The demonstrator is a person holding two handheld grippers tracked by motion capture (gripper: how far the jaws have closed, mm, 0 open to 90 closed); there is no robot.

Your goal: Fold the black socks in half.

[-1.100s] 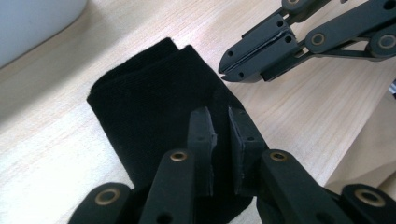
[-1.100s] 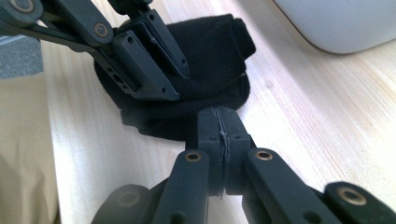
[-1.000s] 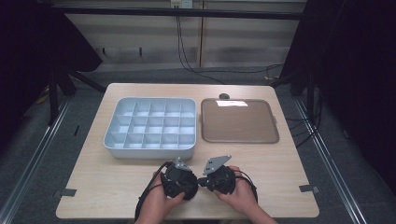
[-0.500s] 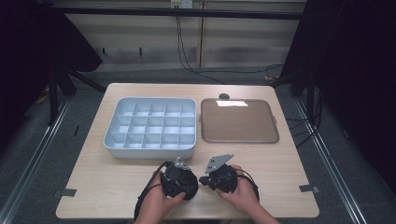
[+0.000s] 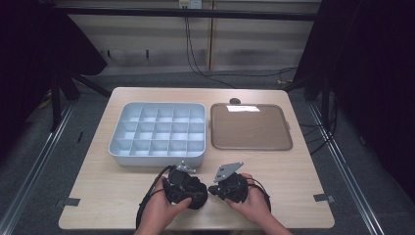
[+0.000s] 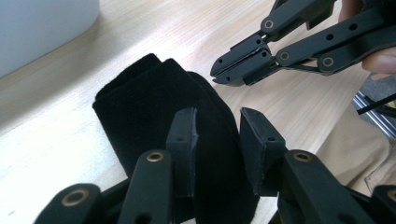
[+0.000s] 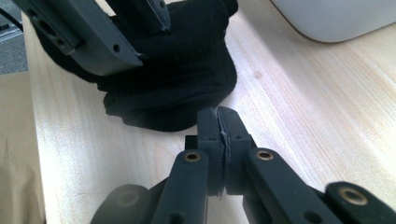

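A folded black cloth (image 6: 140, 102) lies on the wooden table near its front edge, at the bottom middle of the high view (image 5: 197, 199). My left gripper (image 6: 217, 126) is shut on a fold of it, and the fabric fills the gap between the jaws. The right gripper (image 7: 218, 116) is shut with nothing in it, its tips just short of the cloth (image 7: 187, 70). Seen from the left gripper view, the right gripper (image 6: 222, 74) points at the cloth's far edge. Both grippers face each other in the high view, left gripper (image 5: 198, 192) and right gripper (image 5: 211, 189).
A white tray (image 5: 156, 157) with several compartments stands just behind the grippers at the left. A flat brown tray (image 5: 252, 126) lies to its right. A small dark object (image 5: 235, 101) sits behind the brown tray. The table's front edge is close beneath the hands.
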